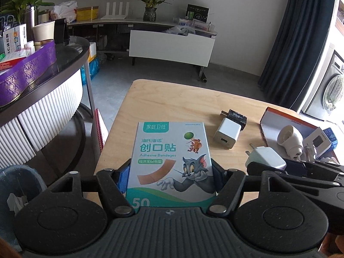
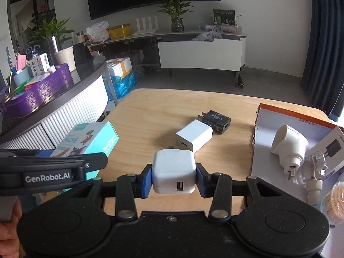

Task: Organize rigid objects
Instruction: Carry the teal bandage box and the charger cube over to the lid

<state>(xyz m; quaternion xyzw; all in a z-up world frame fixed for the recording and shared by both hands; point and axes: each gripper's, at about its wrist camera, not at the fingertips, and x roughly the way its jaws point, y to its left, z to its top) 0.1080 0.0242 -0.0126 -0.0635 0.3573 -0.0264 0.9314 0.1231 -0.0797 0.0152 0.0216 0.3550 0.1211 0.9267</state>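
Soft daylight enters from the right, leaving mild glare on the wooden table (image 2: 150,111) and faint shadows. Both pictures are sharp, with fisheye bending and dark corners.

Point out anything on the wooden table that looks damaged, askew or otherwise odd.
The orange-edged cardboard box lid at the table's right looks rough: its near-left edge is torn and ragged. The white charger and black charger lie on their sides, touching at skewed angles. Nothing looks spilled.
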